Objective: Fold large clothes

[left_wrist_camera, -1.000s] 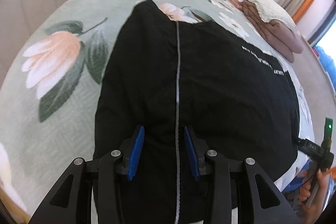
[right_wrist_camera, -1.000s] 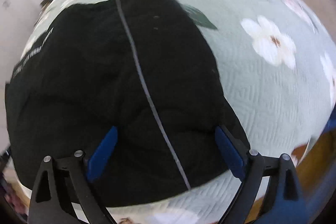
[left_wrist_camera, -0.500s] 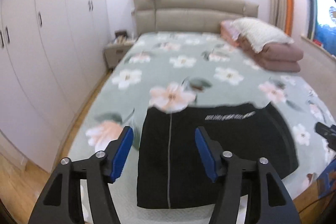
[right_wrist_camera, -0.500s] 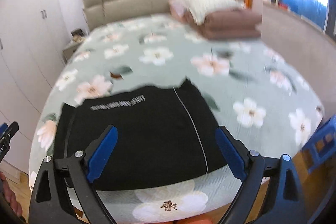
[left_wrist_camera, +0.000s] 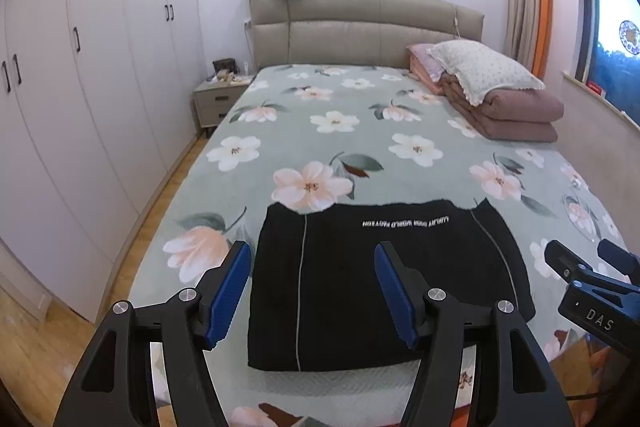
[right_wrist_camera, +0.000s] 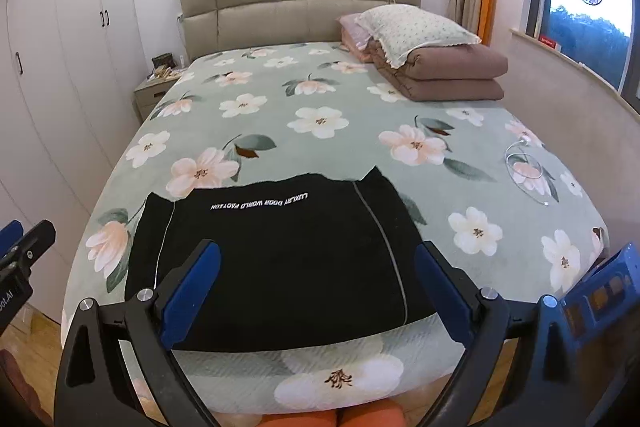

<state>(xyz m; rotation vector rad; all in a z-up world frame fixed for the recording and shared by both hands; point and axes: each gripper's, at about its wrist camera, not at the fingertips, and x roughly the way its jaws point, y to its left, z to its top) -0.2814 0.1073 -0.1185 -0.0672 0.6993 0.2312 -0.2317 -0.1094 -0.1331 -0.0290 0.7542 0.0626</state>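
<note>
A black garment (left_wrist_camera: pixel 360 279) lies folded into a flat rectangle near the foot of the bed (left_wrist_camera: pixel 360 131), with white lettering along its far edge and a thin grey stripe down each side. It also shows in the right wrist view (right_wrist_camera: pixel 280 259). My left gripper (left_wrist_camera: pixel 312 291) is open and empty, held back above the foot of the bed. My right gripper (right_wrist_camera: pixel 316 291) is open wide and empty, also held back above the garment's near edge. The right gripper's body shows at the right edge of the left wrist view (left_wrist_camera: pixel 592 291).
A floral green bedspread (right_wrist_camera: pixel 320 115) covers the bed. A folded brown quilt with a pillow (right_wrist_camera: pixel 432 59) sits at the far right. A white cable (right_wrist_camera: pixel 524 167) lies on the right side. Wardrobes (left_wrist_camera: pixel 80 87) and a nightstand (left_wrist_camera: pixel 216 99) stand left. A blue stool (right_wrist_camera: pixel 600 291) stands right.
Both grippers have pulled back and up from close over the garment to a wide view of the bed. The left gripper's jaws have opened wider. The garment stays folded in place.
</note>
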